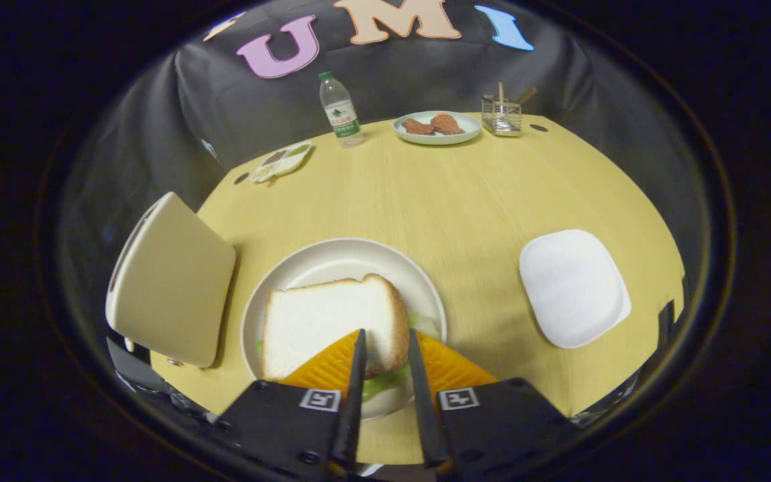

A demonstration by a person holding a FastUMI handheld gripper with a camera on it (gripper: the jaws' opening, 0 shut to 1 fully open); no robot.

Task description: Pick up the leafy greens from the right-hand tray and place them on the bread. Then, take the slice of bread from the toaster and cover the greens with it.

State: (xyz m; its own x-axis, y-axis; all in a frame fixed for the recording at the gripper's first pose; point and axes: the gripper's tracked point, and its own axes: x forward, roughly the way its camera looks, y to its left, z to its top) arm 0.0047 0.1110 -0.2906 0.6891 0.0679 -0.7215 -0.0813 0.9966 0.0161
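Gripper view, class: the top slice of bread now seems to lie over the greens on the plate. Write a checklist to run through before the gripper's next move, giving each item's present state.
1. Top bread slice lies on the round plate, not hanging off it: ok.
2. Leafy greens sit under the slice, showing at its near edge: ok.
3. White tray on the right has given up its greens: ok.
4. Gripper has let go: cannot tell; its fingers flank the slice's near corner with a narrow gap.
5. Toaster stands apart from the plate, clear of a straight pull-back: ok.
6. Bottom slice is squarely beneath: cannot tell, hidden.
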